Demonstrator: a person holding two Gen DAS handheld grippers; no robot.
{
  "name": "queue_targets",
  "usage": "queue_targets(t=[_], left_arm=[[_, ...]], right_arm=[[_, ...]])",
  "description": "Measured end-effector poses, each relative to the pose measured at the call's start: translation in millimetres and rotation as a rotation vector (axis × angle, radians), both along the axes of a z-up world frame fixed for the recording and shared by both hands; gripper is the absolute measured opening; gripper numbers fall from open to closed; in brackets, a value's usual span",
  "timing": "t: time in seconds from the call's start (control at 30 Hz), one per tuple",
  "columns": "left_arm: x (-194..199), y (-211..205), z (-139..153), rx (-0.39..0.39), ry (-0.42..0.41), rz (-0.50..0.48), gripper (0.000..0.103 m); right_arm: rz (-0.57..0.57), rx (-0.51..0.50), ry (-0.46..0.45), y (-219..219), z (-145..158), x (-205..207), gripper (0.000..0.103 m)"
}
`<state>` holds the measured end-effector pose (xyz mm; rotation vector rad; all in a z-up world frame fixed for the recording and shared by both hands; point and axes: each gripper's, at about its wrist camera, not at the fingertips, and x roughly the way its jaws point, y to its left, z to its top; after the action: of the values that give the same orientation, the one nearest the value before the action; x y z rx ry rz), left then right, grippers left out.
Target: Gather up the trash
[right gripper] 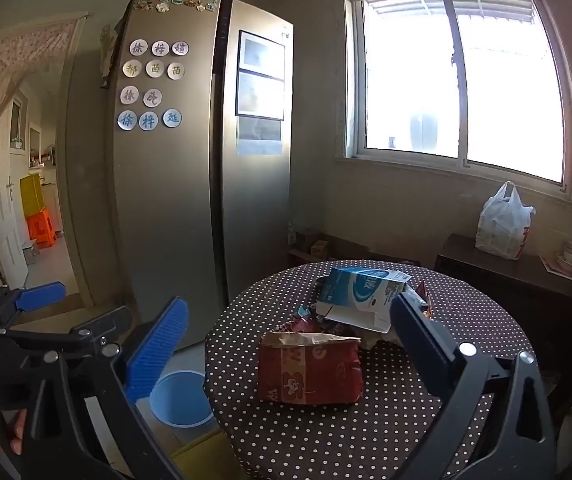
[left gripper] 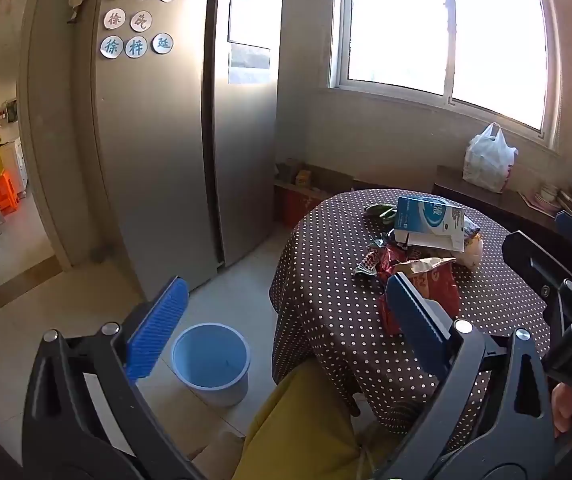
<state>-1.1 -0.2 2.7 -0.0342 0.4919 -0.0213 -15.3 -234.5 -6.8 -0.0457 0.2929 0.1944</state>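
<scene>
Both grippers hang spread wide and empty over a round table (right gripper: 486, 320) in a polka-dot cloth — the left gripper (left gripper: 286, 320) above the floor beside it, the right gripper (right gripper: 286, 344) facing the heap. The trash lies mid-table: a red paper bag (right gripper: 310, 368) in front, a blue-and-white carton (right gripper: 362, 292) behind it, crumpled wrappers (right gripper: 306, 320) between. A blue bin (left gripper: 211, 360) stands on the floor just beside the table.

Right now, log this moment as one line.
left gripper open, empty | right gripper open, empty | red bag, blue carton on table | blue bin on floor
</scene>
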Motion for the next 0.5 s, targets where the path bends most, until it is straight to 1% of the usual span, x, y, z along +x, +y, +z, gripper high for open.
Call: queue_targets(t=[0.5], left_arm=[[0.7, 1.9, -3.4, 0.003, -0.004, -0.001, 0.097]], right_arm=[[0.002, -0.012, 0.011, 2.9, -4.7, 3.0, 0.099]])
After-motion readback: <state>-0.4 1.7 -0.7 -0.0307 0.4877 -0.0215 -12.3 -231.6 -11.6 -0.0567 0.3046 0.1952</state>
